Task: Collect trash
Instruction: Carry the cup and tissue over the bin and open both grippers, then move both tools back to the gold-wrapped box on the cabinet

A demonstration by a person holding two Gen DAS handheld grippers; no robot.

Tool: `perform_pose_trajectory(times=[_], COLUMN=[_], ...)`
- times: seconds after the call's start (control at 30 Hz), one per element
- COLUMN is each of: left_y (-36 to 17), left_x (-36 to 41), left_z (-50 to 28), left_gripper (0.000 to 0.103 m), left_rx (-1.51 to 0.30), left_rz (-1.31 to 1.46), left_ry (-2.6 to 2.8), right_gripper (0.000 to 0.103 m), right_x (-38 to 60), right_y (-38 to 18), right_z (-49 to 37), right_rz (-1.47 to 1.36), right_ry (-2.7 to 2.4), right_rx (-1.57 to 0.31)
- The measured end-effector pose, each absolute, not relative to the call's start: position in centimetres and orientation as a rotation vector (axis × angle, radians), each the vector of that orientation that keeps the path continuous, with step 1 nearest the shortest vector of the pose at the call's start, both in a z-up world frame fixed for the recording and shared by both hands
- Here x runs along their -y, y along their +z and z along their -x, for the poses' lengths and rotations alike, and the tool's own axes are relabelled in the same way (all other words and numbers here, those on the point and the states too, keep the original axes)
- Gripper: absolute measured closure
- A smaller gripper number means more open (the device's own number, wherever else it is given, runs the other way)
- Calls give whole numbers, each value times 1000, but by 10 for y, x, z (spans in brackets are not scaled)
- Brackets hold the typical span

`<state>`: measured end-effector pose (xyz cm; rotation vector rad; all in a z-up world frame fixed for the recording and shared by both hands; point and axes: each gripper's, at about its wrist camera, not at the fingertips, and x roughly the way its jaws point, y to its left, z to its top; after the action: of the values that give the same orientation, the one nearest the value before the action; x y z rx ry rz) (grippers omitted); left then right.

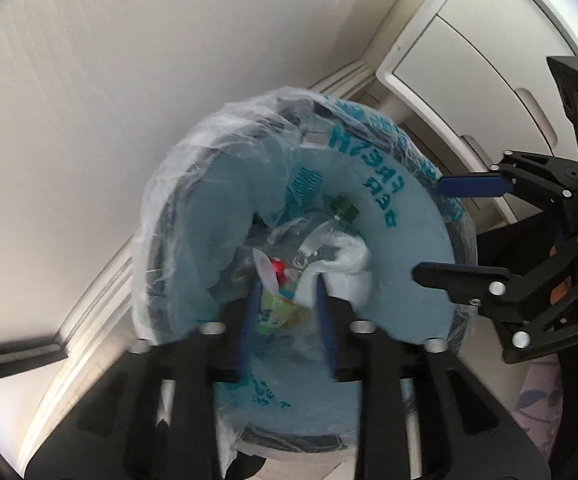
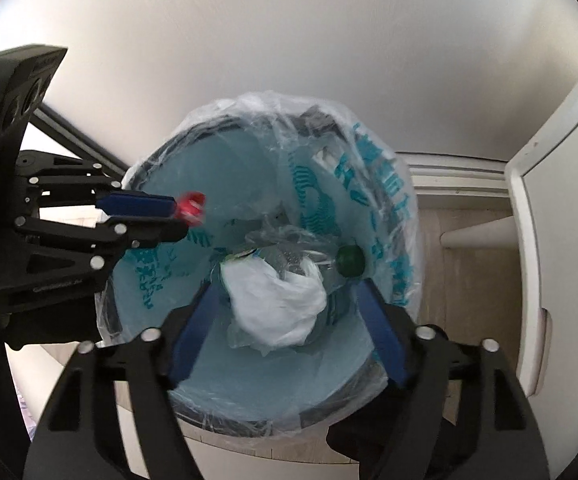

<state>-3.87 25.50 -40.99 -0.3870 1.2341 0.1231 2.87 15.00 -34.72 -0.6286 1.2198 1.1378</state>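
Observation:
A trash bin lined with a light blue printed bag point(image 1: 389, 208) point(image 2: 249, 376) stands on the floor against a white wall. Inside lie a clear bottle with a green cap point(image 1: 343, 209) point(image 2: 349, 261) and a crumpled white bag point(image 1: 349, 264) point(image 2: 277, 304). My left gripper point(image 1: 287, 288) point(image 2: 179, 216) is shut on a colourful pouch with a red cap point(image 1: 277, 300) point(image 2: 191, 206) and holds it over the bin's mouth. My right gripper point(image 2: 289, 292) point(image 1: 425, 228) is open and empty, just above the bin at its rim.
White cabinets with handles point(image 1: 489, 60) point(image 2: 561, 240) stand to the right of the bin. A white skirting board point(image 2: 457, 180) runs along the wall. A strip of wood floor point(image 2: 473, 272) shows between bin and cabinet.

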Motion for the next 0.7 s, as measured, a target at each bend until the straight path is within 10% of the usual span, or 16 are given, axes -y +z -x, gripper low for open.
perform_pose_trajectory(times=[0.17, 0.7], left_y=[-397, -266], left_x=[-253, -226], left_z=[43, 36], left_gripper=[12, 6], left_rx=[-1203, -979], left_rz=[367, 213], left_ry=[154, 136], right_gripper=[11, 7], right_x=[-139, -43], right_y=[-326, -159], right_z=[-32, -69], right_rz=[576, 146], right_ry=[1130, 1068], right_rx=[-1191, -940])
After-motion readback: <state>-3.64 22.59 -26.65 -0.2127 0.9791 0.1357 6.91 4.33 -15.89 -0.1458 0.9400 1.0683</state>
